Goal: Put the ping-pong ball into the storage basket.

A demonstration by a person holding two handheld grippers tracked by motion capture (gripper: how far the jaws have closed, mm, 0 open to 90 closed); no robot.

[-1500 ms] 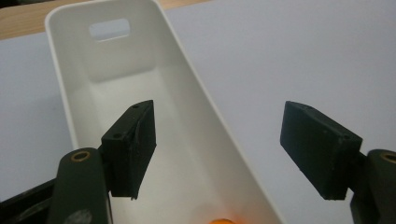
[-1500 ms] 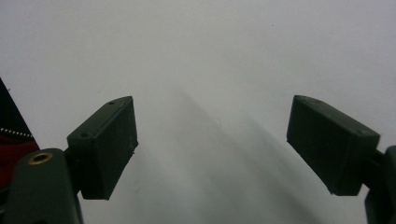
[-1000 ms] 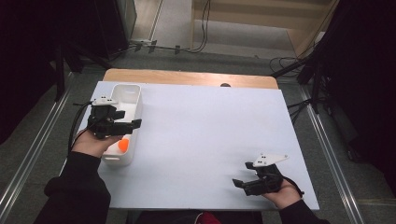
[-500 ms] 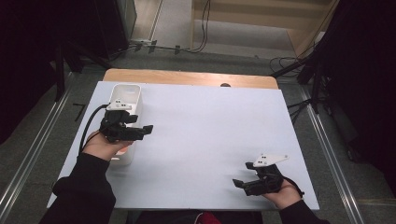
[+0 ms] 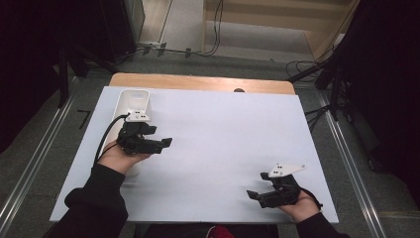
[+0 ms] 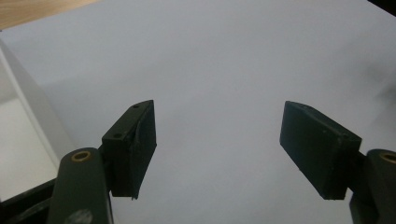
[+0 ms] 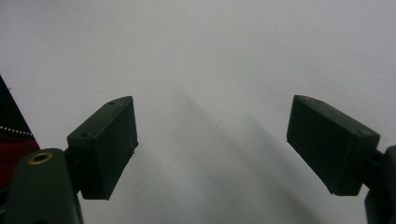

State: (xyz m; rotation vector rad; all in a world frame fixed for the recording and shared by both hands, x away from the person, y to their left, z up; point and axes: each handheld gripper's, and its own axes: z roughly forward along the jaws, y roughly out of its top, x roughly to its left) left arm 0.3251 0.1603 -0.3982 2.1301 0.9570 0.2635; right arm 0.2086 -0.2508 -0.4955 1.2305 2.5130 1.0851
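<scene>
White tray sits at the far left of the table, long side running away from the person, and honestly I can't see what's in it from here. The far end looks bare inside, but the near end is hidden under the left hand and its gripper, so I can't tell about that part. In the left gripper view a bit of its pale wall shows at the left edge, nothing visible inside there either.

Left gripper is held just above the near part of the tray, jaws pointing right, out over the open white tabletop. From its own camera the two black pads stand well apart with only bare table between them, so it's got hold of nothing.

Right gripper is way over at the near right corner of the table, well apart from the tray, jaws pointing left. Same story: pads spread wide, plain white surface between them, nothing gripped.

Beyond the white sheet a strip of wooden tabletop shows along the far edge.
</scene>
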